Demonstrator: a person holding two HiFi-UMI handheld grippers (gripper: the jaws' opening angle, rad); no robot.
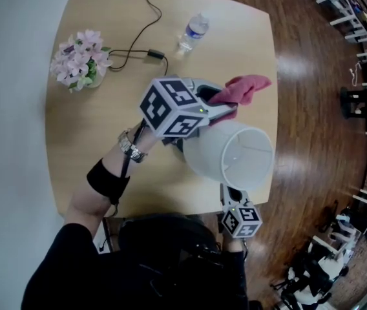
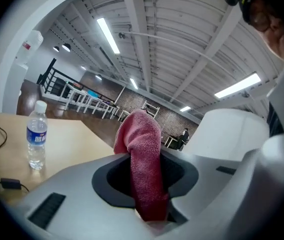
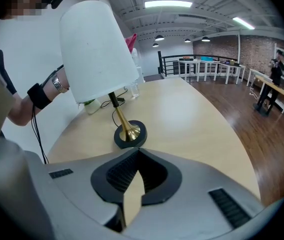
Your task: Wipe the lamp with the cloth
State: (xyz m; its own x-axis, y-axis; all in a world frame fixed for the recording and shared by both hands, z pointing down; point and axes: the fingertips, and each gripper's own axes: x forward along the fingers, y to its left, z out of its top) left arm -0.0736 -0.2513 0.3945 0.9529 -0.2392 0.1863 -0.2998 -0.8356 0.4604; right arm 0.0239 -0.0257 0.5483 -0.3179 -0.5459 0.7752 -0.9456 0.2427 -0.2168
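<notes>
The lamp stands on the wooden table (image 1: pixel 93 147), its white shade (image 1: pixel 232 154) tilted and its brass stem on a black base (image 3: pixel 130 134). A red cloth (image 1: pixel 241 89) hangs out of my left gripper (image 1: pixel 229 107), which is shut on it just beyond the shade's upper rim. In the left gripper view the cloth (image 2: pixel 144 164) runs up between the jaws, with the shade (image 2: pixel 232 134) to the right. My right gripper (image 1: pixel 227 191) is at the table's near edge under the shade, shut with nothing in it (image 3: pixel 132 189), pointing at the lamp base.
A water bottle (image 1: pixel 193 32) stands at the table's far side, a pot of pink flowers (image 1: pixel 80 60) at the far left. The lamp's black cable with its switch (image 1: pixel 154 55) runs across the far half. White tables and chairs (image 1: pixel 364 18) stand on the wooden floor to the right.
</notes>
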